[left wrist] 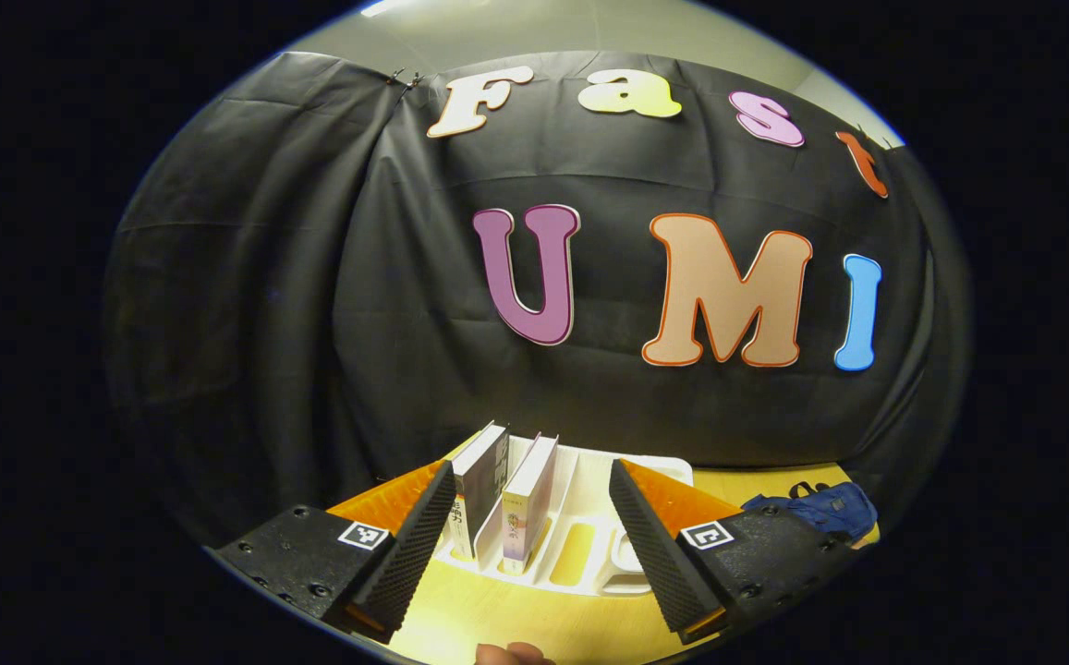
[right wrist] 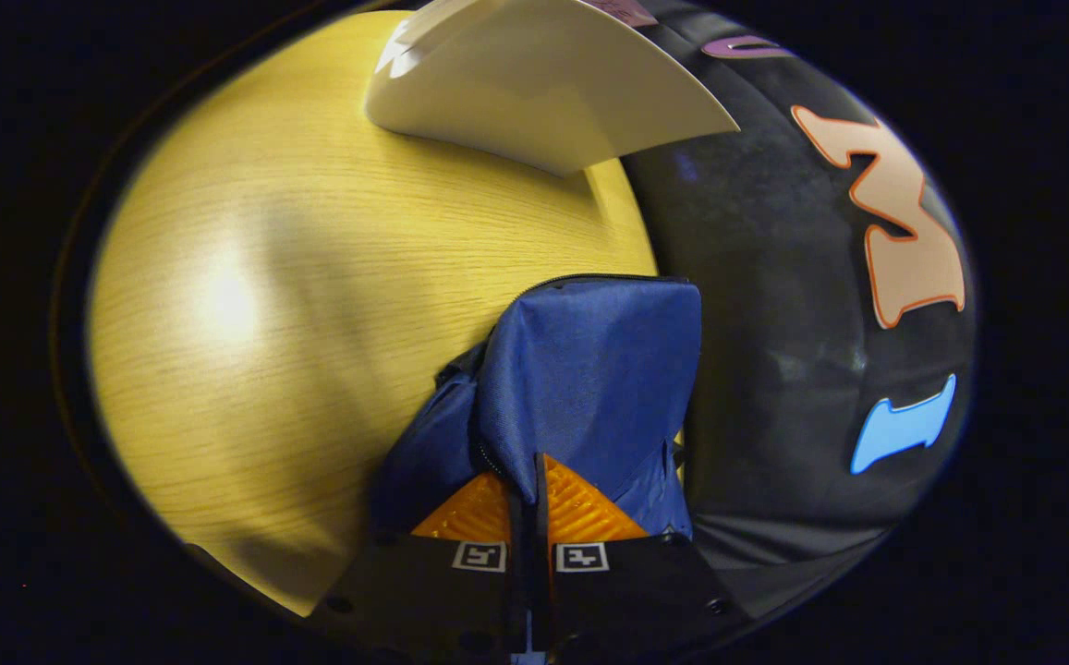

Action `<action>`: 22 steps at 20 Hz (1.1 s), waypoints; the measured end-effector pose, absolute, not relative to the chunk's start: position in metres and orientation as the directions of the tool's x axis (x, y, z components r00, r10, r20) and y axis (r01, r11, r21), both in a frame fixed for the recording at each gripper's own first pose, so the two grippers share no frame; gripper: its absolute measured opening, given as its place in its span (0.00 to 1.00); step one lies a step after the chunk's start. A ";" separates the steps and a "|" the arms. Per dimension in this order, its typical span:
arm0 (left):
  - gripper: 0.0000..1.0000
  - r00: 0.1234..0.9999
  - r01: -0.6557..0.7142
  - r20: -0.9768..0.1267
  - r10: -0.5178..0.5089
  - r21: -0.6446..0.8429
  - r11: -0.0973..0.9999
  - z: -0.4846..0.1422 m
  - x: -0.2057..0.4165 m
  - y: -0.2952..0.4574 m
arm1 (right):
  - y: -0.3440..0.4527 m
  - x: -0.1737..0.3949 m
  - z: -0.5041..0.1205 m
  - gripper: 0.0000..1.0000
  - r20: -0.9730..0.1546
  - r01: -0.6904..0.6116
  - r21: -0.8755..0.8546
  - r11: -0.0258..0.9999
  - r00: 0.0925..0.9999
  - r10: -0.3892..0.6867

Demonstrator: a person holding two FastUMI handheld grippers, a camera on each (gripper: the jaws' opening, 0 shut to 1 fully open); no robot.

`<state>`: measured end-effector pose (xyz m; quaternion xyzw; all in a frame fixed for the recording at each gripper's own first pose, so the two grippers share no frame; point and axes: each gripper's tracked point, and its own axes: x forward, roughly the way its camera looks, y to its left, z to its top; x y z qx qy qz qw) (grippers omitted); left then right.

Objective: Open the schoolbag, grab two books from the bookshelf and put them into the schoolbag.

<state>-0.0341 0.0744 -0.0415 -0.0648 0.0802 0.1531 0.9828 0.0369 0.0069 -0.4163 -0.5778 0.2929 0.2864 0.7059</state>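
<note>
In the left gripper view, a bookshelf (left wrist: 589, 536) is stood on the worktop (left wrist: 497, 619) near its back edge, close before the booth's wall. 2 books (left wrist: 497, 503) are stood upright side by side in the left slots of the bookshelf; the slots to their right are seen between the spread fingers of the left gripper (left wrist: 529, 545). The schoolbag (left wrist: 820, 508) is laid well right of the bookshelf, at the worktop's right back corner. In the right gripper view, a fold of the schoolbag (right wrist: 589, 388) is pinched between the fingers of the right gripper (right wrist: 534, 499), with the bookshelf (right wrist: 543, 83) farther off on the worktop (right wrist: 294, 305).
</note>
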 end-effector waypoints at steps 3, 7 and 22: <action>0.97 0.941 -0.309 -0.180 0.287 -0.113 0.944 -0.043 -0.031 0.075 | 0.007 0.038 -0.412 0.06 -0.787 -0.773 -0.578 0.260 0.613 0.073; 0.99 0.943 -0.291 -0.201 0.263 -0.123 0.949 -0.051 -0.024 0.070 | 0.007 0.041 -0.395 0.03 -0.806 -0.786 -0.509 0.351 0.578 0.124; 0.99 0.961 -0.198 -0.216 0.172 -0.106 0.974 -0.059 0.009 0.052 | -0.067 0.096 -0.261 0.05 -0.607 -0.303 0.074 0.950 0.742 0.285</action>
